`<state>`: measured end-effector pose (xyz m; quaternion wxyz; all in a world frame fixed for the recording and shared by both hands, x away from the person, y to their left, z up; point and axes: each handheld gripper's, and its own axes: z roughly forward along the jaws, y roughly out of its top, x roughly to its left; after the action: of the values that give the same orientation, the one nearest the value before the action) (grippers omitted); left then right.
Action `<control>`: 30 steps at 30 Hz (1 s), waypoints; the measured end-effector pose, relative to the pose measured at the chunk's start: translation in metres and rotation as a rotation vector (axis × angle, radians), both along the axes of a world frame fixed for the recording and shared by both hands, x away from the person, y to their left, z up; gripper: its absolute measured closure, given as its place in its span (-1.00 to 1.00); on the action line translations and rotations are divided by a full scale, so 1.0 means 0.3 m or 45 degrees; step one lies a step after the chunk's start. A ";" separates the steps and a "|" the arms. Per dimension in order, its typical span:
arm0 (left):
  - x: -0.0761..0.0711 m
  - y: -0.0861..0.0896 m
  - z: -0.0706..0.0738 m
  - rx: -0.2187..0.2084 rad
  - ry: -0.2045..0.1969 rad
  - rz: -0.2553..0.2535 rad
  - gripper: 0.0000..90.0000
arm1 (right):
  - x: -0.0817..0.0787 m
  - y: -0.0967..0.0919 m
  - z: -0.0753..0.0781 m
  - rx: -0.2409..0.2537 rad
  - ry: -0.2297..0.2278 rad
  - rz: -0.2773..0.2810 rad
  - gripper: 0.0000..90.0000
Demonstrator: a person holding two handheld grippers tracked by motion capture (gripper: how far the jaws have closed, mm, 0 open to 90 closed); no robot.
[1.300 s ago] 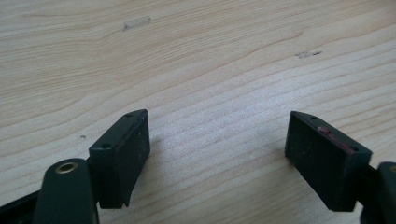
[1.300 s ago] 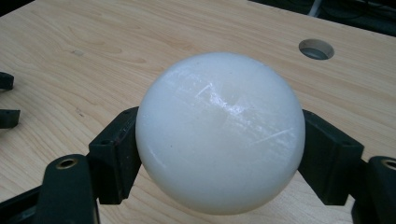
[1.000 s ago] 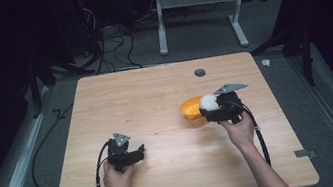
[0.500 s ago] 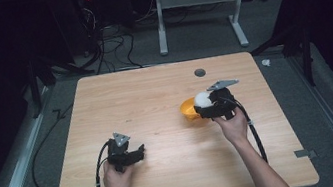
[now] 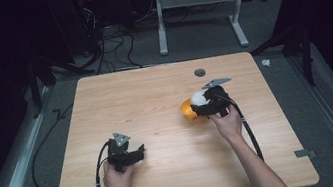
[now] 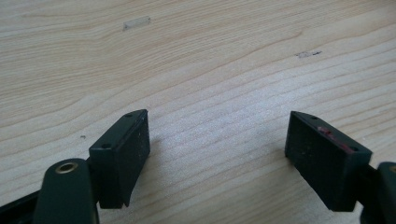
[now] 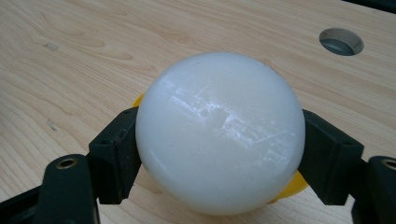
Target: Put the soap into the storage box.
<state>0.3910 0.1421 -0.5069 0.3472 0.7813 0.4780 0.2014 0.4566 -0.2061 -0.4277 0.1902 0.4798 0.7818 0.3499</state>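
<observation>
Left gripper (image 5: 138, 152) rests low, jaws spread wide; right gripper (image 5: 200, 102), seemingly raised, is clamped tight

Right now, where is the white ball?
The white ball sits clamped in the right gripper, right of the table's centre in the high view, over the yellow bowl and below the round table hole.

My right hand-held gripper (image 7: 219, 154) clamps a white ball (image 7: 219, 130) between its jaws, above a yellow object (image 7: 292, 186) on the wooden bench (image 7: 84, 51) with a round hole (image 7: 341, 41).
</observation>
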 end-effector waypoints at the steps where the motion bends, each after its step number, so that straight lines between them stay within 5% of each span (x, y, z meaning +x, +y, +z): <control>1: 0.000 0.000 0.000 0.000 0.000 0.000 -0.50 | 0.004 0.001 -0.005 0.000 0.002 -0.004 -0.45; 30: 0.000 0.000 0.000 -0.004 -0.001 0.001 -0.50 | 0.069 0.022 -0.092 -0.044 0.070 -0.052 -0.45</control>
<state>0.3910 0.1422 -0.5070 0.3485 0.7805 0.4783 0.2012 0.4774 -0.1994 -0.4553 0.1841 0.5018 0.7827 0.3190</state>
